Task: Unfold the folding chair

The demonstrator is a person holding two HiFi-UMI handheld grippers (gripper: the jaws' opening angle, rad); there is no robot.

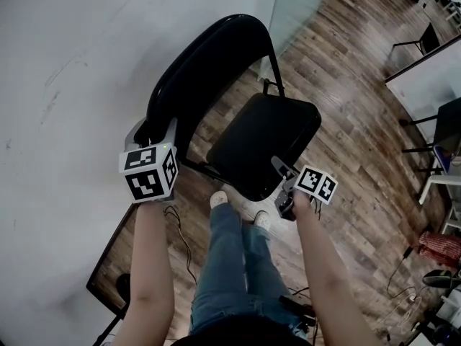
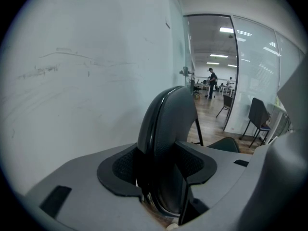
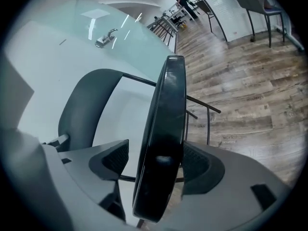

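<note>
A black folding chair stands against the white wall, its curved backrest up and its padded seat tilted down towards me. My left gripper is shut on the backrest's left edge. The left gripper view shows the backrest pinched between both pads of that gripper. My right gripper is at the seat's front edge. In the right gripper view the seat stands edge-on between the jaws of this gripper, with a gap at the left pad. The backrest shows behind.
A white wall fills the left and a glass partition stands behind the chair. The floor is wood. My legs and shoes are just in front of the seat. Cables lie by my feet. Other chairs stand at the right.
</note>
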